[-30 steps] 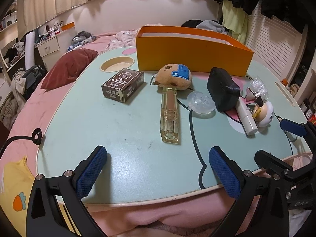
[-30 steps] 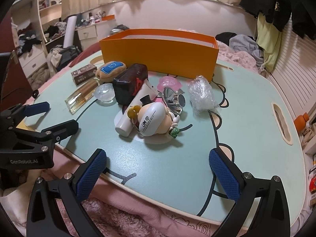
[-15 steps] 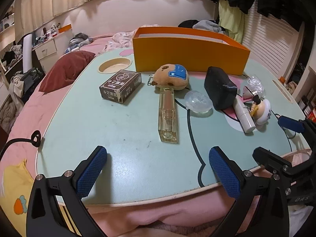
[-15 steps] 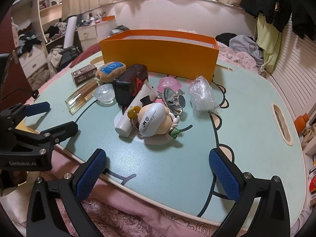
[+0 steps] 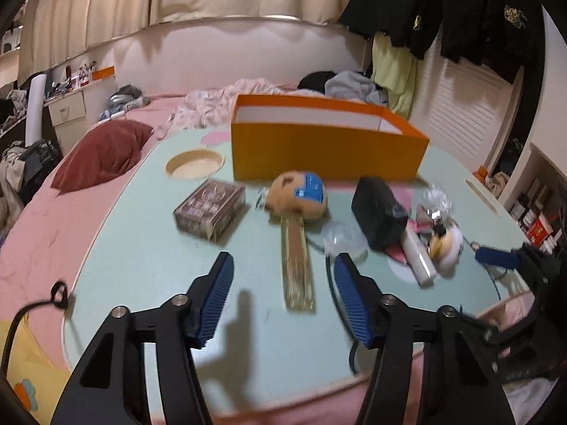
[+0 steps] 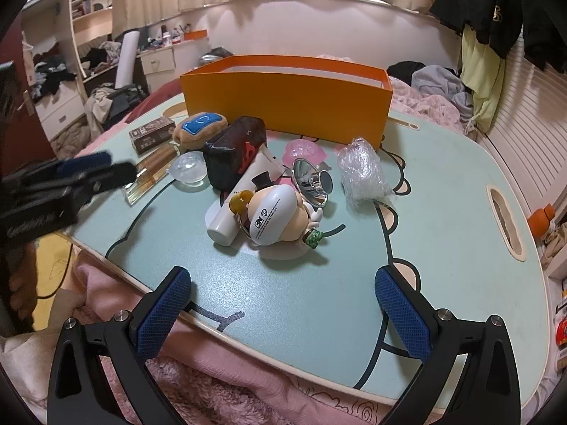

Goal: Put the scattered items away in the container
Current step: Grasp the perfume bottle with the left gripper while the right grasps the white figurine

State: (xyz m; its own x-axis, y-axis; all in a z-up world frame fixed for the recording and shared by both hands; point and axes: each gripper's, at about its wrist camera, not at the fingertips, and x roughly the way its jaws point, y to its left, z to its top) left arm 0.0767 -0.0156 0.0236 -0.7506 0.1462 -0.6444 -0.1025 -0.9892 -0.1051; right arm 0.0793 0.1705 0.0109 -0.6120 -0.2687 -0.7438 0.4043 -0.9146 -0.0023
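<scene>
what changed: left tongs (image 5: 283, 292) have pushed forward over the tabletop (image 5: 149, 248) since half a second ago and narrowed a good bit; the view is blurry, so they're moving fast. The pads now sit either side of the near end of the long clear bottle (image 5: 296, 265).

what it means: looks like the bottle is the first pick. Nothing seems to be in the orange box (image 5: 326, 152) yet, though only a strip of bare white inner wall shows, so the task is probably right at the start.

left tongs: still partly open, gripping nothing, angled down with the bottle between the pads but not touched as far as one can tell.

right tongs (image 6: 283, 313): wide open, empty, hanging back over the near edge of the tabletop, pretty much where they were.

where the stuff is: all on the tabletop in front of the box. Brown carton (image 5: 211, 209) on the left, plush keychain (image 5: 297, 196) touching the far end of the bottle, clear dome (image 6: 189, 170), black pouch (image 6: 235, 152), white tube (image 6: 237, 209), cartoon figure (image 6: 276, 216), shiny metal cone (image 6: 312, 182), crinkly plastic wrap (image 6: 361, 173).

watch out: the bottle is slick and long, and a grip at its end may let it tip.
</scene>
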